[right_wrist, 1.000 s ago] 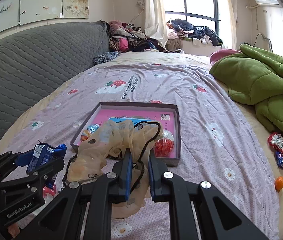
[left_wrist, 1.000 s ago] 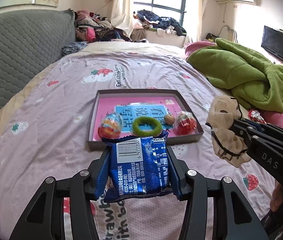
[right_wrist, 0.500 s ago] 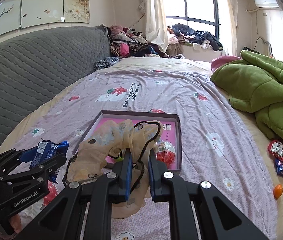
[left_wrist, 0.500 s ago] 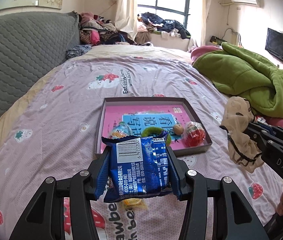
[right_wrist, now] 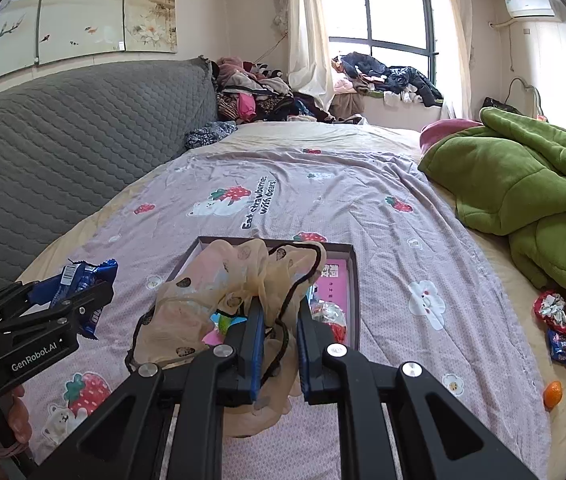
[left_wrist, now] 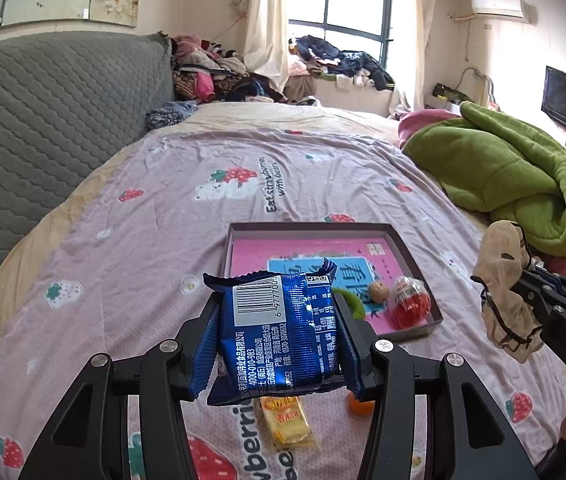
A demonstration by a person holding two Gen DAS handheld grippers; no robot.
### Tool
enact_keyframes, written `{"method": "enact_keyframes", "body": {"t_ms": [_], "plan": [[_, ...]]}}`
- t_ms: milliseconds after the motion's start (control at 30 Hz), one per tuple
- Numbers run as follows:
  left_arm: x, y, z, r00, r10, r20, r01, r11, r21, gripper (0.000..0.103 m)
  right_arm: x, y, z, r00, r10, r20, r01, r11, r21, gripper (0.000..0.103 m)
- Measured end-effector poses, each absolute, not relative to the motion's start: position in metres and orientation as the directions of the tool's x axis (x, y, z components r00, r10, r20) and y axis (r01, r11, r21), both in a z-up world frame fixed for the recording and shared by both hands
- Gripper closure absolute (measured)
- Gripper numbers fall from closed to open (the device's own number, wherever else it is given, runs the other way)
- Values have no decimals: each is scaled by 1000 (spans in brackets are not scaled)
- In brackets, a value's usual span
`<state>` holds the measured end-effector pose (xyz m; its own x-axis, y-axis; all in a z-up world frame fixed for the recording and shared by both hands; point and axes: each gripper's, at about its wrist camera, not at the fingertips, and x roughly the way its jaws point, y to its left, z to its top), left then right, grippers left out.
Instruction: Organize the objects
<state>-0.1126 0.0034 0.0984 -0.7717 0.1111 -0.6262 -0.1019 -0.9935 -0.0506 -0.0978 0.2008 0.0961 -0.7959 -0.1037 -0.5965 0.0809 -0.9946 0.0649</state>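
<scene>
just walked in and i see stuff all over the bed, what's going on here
A person is tidying things on the bed with a gripper in each hand. The left gripper is shut on a blue snack packet, held above the sheet short of the shallow box. The right gripper is shut on a sheer beige cloth, which hangs in front of that box. In the box lie a red sweet, a small nut and a green ring.

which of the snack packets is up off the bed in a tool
The blue snack packet, barcode side up, clamped in the left tool. The yellow snack packet lies flat on the bedsheet beneath it, untouched.
</scene>
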Motion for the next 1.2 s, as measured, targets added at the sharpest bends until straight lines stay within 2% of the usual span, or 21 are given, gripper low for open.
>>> {"method": "enact_keyframes", "body": {"t_ms": [433,1200], "plan": [[-135,4,106,-786,90,-611,-93,-995,-28,50,-120,198,95,-793,-91,-603,67,-996,63,89],[-208,4,68,-768,81,-636,-93,-996,-14,50,-178,193,63,-775,-72,-627,50,-997,54,89]]}}
